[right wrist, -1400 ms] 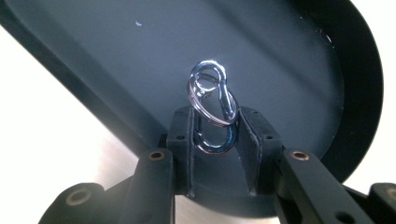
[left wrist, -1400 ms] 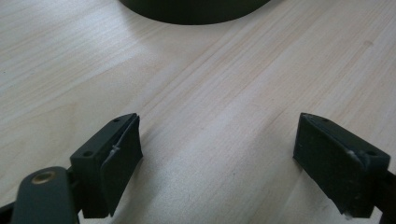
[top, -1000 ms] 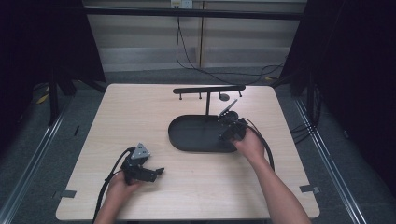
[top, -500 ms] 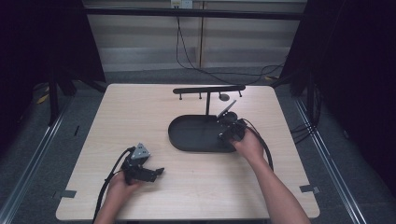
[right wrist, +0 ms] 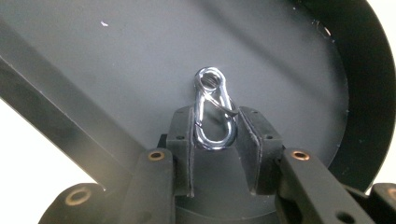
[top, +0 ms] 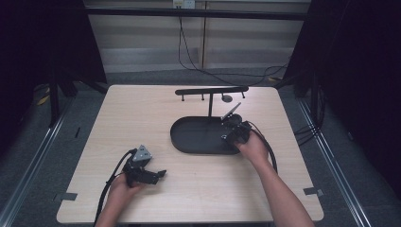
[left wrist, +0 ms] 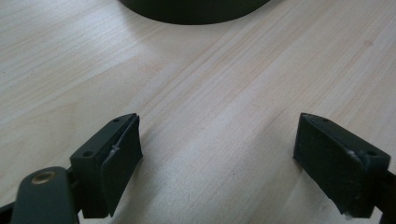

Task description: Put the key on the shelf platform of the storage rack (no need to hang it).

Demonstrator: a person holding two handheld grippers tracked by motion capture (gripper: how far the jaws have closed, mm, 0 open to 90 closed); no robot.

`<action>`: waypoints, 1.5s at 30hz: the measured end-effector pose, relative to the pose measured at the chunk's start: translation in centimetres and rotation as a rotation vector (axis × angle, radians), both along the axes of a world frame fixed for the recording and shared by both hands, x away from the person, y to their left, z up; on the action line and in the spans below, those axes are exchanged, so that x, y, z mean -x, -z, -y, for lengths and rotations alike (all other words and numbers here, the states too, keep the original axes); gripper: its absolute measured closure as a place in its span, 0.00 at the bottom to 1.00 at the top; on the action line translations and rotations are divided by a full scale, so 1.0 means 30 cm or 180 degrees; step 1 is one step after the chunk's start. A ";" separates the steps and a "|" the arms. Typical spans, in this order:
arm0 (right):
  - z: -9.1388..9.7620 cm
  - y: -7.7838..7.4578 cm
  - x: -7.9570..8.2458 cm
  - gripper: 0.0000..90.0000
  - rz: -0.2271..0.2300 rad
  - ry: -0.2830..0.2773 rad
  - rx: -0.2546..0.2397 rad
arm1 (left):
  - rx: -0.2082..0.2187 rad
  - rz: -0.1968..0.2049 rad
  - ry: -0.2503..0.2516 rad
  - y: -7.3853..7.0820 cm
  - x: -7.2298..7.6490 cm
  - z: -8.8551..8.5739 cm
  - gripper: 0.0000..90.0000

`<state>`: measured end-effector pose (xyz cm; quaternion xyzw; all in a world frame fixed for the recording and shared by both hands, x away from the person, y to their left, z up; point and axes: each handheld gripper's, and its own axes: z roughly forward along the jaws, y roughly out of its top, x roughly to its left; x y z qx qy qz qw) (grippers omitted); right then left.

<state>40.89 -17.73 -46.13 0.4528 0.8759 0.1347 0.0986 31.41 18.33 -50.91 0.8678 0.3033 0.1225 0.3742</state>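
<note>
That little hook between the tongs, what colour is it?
Shiny silver metal: the hook shows best in the right gripper view, against the black tray.

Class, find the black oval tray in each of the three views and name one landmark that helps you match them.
High view: the black oval tray lies centre-right on the table.
Left gripper view: its rim curves along the top edge.
Right gripper view: its floor lies behind the jaws.
Shared landmark: the light wooden tabletop.

Open tabletop (top: 142, 123) beside rack post (top: 210, 105)

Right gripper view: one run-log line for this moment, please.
right gripper: shut on snap hook | over black tray | left gripper: open, above table
</note>
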 end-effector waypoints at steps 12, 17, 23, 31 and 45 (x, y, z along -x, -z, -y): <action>0.011 -0.014 0.010 0.62 0.0069 0.0008 -0.0016 | 0.0000 -0.0001 0.0001 0.000 0.000 0.000 0.16; 0.017 -0.018 0.014 0.55 0.0081 0.0004 -0.0022 | 0.0000 0.0000 0.0000 0.000 0.000 0.000 0.16; 0.020 -0.030 0.023 0.41 0.0125 -0.0017 -0.0048 | -0.0001 -0.0004 -0.0002 0.000 0.000 0.000 0.16; 0.022 -0.040 0.030 0.30 0.0164 -0.0063 -0.0054 | 0.0000 0.0001 0.0001 0.000 0.000 0.000 0.16; 0.046 -0.066 0.043 0.15 0.0288 -0.0016 -0.0121 | 0.0001 -0.0001 0.0001 0.000 0.000 0.000 0.16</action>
